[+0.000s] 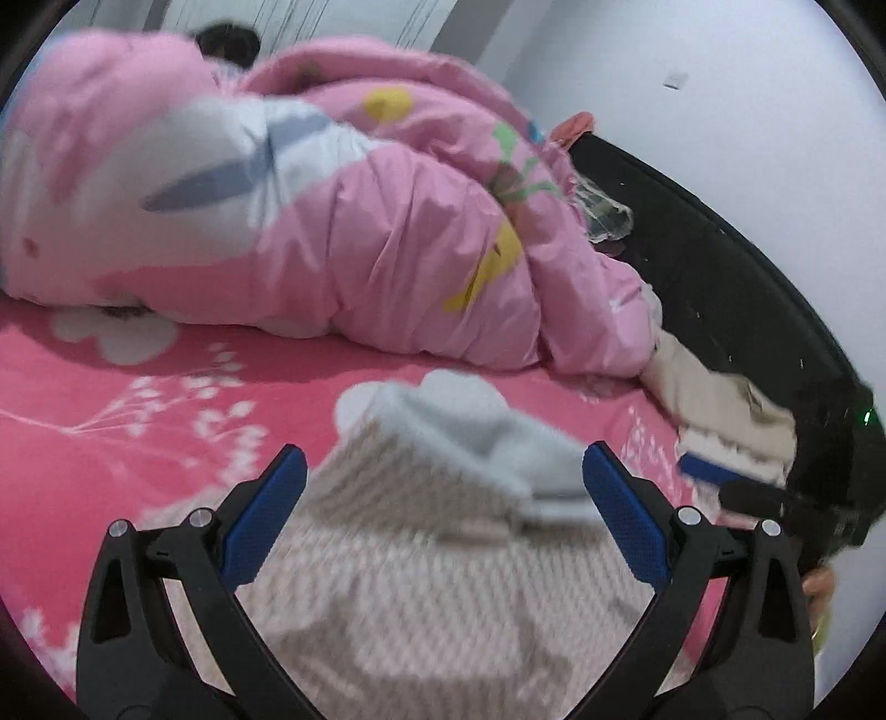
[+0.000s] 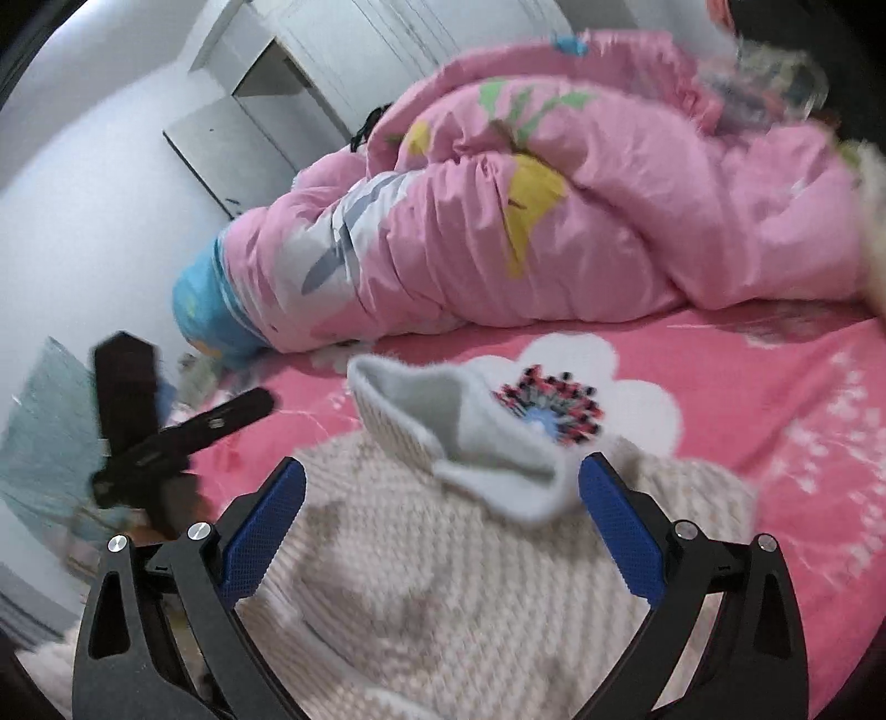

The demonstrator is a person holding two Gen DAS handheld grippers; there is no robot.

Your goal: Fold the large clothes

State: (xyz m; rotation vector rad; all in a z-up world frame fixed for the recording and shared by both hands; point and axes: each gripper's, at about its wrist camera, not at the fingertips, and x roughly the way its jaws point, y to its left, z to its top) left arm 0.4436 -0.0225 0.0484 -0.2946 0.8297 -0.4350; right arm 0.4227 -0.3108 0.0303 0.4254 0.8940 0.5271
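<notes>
Bed's got a hot pink flowery sheet (image 1: 183, 421), white walls (image 1: 664, 44) behind. One big pink quilt (image 1: 343, 221) bunched up ahead of both my grippers. One waffle-knit garment (image 2: 443, 581) lies right under them, its pale collar (image 2: 487, 443) between the fingers; motion blur hides the details. Left gripper (image 1: 443, 493) and right gripper (image 2: 442, 498) both gape wide, holding nothing.

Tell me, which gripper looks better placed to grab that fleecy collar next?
Probably the right gripper: it is open and the collar lies between its fingertips, on the knitted garment. The left gripper is open too, but its view is blurrier, so it's close.
</notes>
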